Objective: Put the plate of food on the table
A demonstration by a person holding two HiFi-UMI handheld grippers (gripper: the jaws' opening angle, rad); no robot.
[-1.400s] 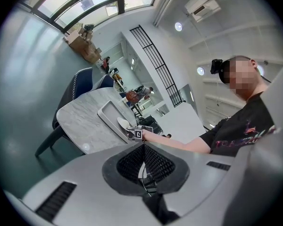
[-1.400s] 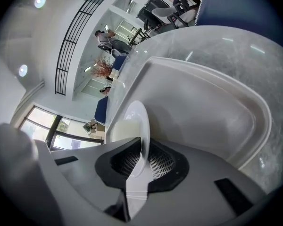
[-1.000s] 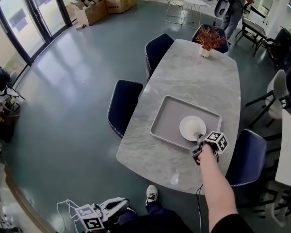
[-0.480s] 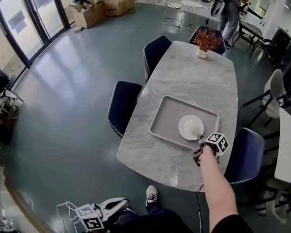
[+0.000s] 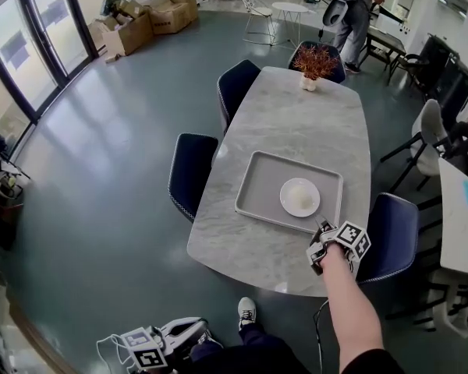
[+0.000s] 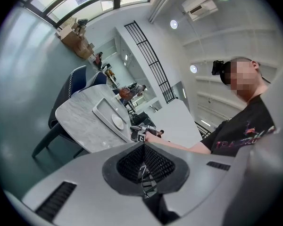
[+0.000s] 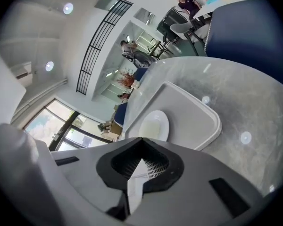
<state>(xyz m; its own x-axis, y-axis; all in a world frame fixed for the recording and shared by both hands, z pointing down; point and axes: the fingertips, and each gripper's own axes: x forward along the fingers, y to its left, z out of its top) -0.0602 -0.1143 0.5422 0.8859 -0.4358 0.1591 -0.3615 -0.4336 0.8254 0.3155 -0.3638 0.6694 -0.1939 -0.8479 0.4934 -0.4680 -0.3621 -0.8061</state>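
A white plate (image 5: 299,197) with pale food rests in the right half of a grey tray (image 5: 261,185) on the marble table (image 5: 296,123). My right gripper (image 5: 320,228) hovers just off the tray's near right corner, a little above the table. Its jaws have just closed and nothing is between them. In the right gripper view the plate (image 7: 153,125) and tray (image 7: 198,112) lie just beyond the shut right gripper (image 7: 142,140). My left gripper (image 5: 190,329) hangs low beside my leg, far from the table; in its own view the left gripper (image 6: 144,144) has its pads together, empty.
Dark blue chairs stand around the table, two on the left (image 5: 192,170) and one right beside my arm (image 5: 391,236). A potted red plant (image 5: 313,62) sits at the far end. A person (image 5: 352,6) stands beyond it. Cardboard boxes (image 5: 140,18) lie at the back left.
My right gripper has drawn back from the plate's edge toward the near side of the table, risen a little, and closed its jaws. The plate stays on the tray.
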